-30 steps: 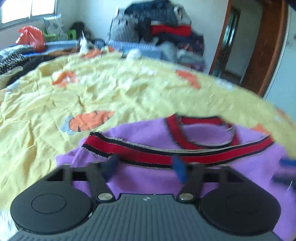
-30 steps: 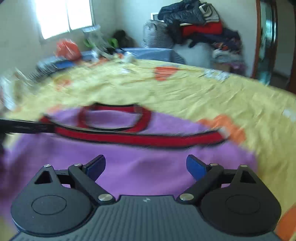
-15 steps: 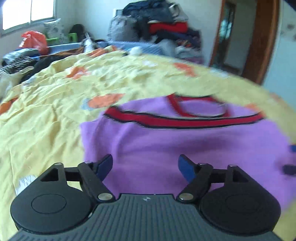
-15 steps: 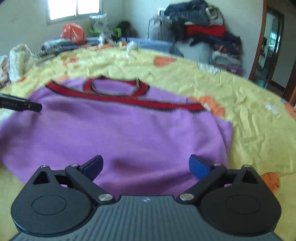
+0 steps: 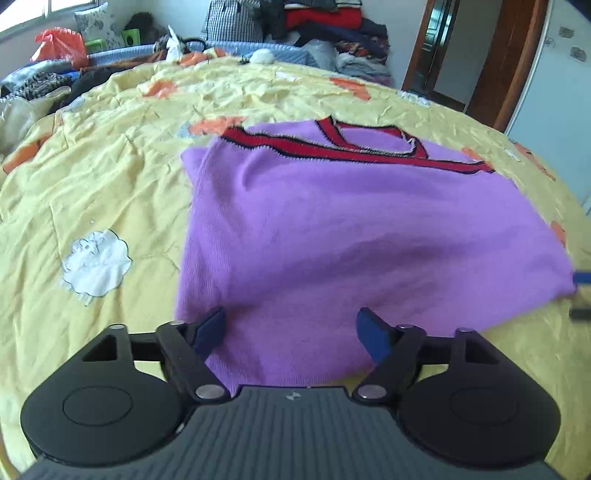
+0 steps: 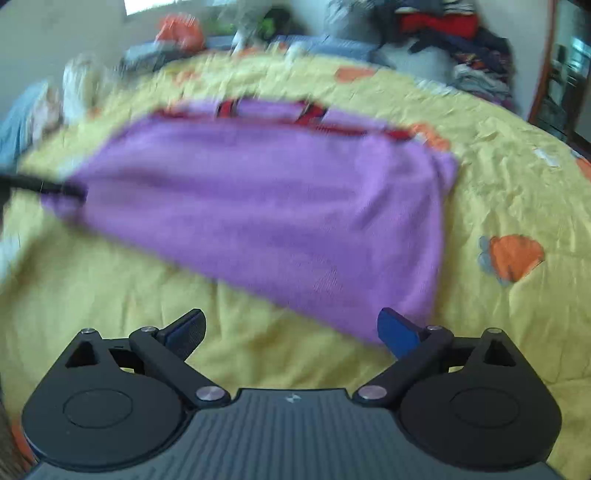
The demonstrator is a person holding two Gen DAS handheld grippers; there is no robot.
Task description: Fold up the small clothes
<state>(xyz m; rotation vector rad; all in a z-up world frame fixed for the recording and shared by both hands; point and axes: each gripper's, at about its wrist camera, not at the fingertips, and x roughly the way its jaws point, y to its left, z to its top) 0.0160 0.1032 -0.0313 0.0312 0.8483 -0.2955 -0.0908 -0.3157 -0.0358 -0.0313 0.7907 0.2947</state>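
Note:
A purple knit sweater [image 5: 351, 229] with a red and black striped neckline [image 5: 354, 147] lies folded flat on the yellow bedspread [image 5: 110, 177]. My left gripper [image 5: 291, 332] is open and empty, its blue fingertips over the sweater's near left edge. In the right wrist view the sweater [image 6: 277, 199] is blurred. My right gripper [image 6: 291, 330] is open and empty, just off the sweater's near right corner, above the bedspread [image 6: 498, 177]. The right gripper's tip shows at the right edge of the left wrist view [image 5: 581, 295].
The bedspread has carrot [image 6: 515, 258] and white cloud [image 5: 96, 262] prints. Piles of clothes [image 5: 332, 26] and bags [image 5: 61, 46] stand at the far side of the bed. A wooden door frame [image 5: 506, 62] is at the right.
Both grippers have pulled back toward the near edge of the sweater. The left gripper's fingers, closer together a second ago, now stand wide apart. The right view has swung and blurred.

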